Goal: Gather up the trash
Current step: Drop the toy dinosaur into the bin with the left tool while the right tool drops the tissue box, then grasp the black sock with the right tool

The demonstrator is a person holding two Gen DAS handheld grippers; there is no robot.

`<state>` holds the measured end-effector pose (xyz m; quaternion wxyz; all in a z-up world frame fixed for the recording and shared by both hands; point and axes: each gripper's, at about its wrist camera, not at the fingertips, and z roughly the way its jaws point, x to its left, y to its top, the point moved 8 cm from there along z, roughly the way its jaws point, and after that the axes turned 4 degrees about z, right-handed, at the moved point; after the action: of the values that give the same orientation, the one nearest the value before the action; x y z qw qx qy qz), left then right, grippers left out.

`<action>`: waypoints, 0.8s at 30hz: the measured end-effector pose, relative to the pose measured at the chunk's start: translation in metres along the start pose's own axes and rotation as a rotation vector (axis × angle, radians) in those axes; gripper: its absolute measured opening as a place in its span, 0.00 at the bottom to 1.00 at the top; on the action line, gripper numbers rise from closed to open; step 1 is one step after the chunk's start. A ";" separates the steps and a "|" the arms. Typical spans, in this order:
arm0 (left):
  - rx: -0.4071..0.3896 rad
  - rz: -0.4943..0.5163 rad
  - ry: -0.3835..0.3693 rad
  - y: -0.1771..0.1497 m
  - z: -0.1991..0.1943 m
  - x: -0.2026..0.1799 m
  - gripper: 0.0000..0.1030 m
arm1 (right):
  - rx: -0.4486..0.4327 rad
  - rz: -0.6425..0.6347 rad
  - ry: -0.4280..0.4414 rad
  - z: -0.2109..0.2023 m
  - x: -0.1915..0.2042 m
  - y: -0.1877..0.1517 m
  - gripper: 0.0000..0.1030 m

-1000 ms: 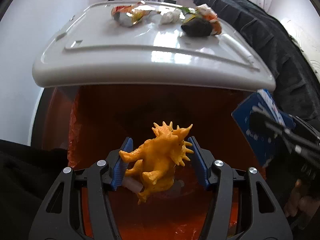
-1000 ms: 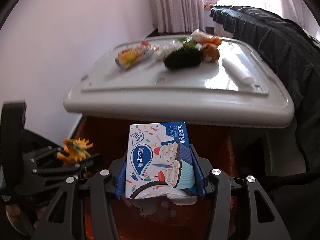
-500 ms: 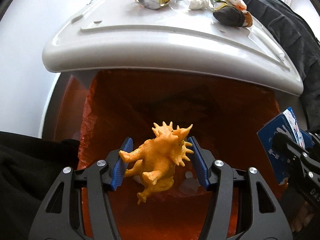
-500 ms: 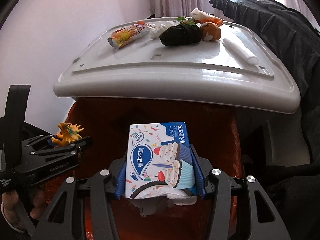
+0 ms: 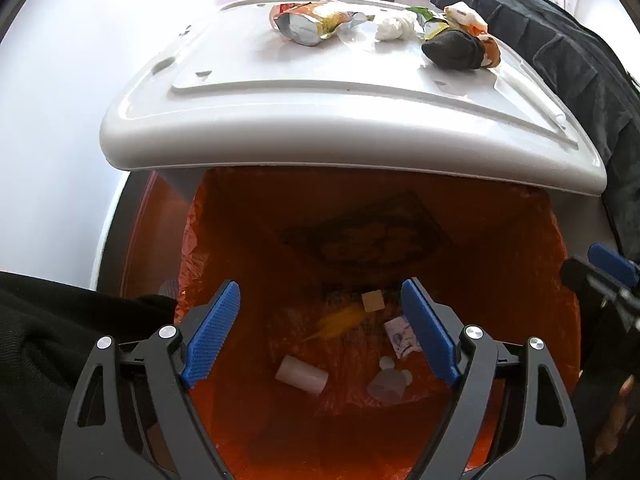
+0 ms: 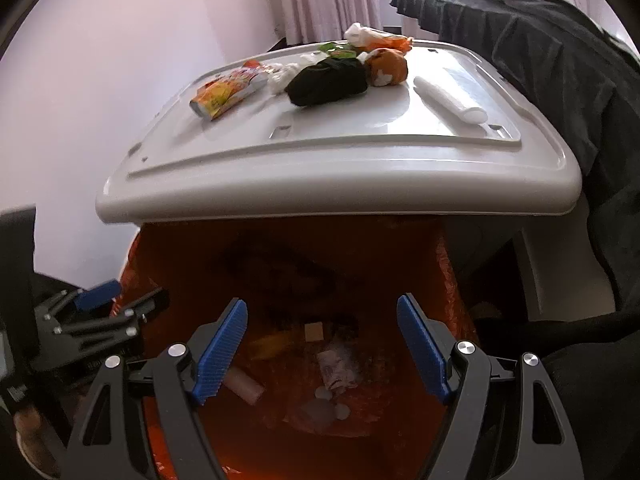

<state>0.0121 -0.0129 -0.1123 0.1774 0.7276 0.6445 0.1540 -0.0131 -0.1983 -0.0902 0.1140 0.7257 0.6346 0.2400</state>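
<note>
Both grippers hang over a bin lined with an orange bag point(image 5: 248, 240) point(image 6: 448, 280). My left gripper point(image 5: 320, 334) has its jaws opening with nothing between them. Below it a yellow toy dinosaur point(image 5: 336, 320) shows as a blur deep inside the bag. My right gripper point(image 6: 322, 352) is also opening and holds nothing. Under it sits a blurred pale printed piece point(image 6: 338, 368); whether that is the blue snack box I cannot tell. Each gripper shows at the edge of the other's view, the right gripper point(image 5: 600, 272) and the left gripper point(image 6: 100, 312).
A white lid point(image 5: 320, 120) juts over the bin's far side. On it lie a snack wrapper point(image 5: 316, 20), a white tissue point(image 5: 394, 28), a black bundle point(image 6: 328, 82) and an orange wad point(image 6: 386, 66). A white roll point(image 5: 302, 374) lies in the bag. Dark cloth point(image 6: 560, 60) drapes at right.
Both grippers have opened. The yellow dinosaur left the left jaws and the blue snack box left the right jaws, and both dropped into the bag. Both views tipped further down.
</note>
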 end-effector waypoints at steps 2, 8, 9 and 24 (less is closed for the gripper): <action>-0.001 -0.004 -0.004 0.001 0.000 0.000 0.79 | -0.002 0.015 0.006 0.000 -0.002 0.005 0.74; 0.005 -0.035 -0.020 0.006 0.000 0.001 0.79 | -0.028 0.016 0.027 0.001 0.001 0.039 0.74; 0.001 -0.037 -0.019 0.009 -0.002 0.001 0.79 | -0.035 0.016 0.030 0.000 0.002 0.046 0.74; -0.101 -0.057 0.065 0.057 -0.006 0.012 0.81 | -0.075 0.254 0.050 0.084 0.006 0.205 0.74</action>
<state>0.0609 -0.0066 -0.0815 0.1970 0.6938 0.6617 0.2047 0.2058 -0.2154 -0.0645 0.0940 0.7891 0.5310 0.2941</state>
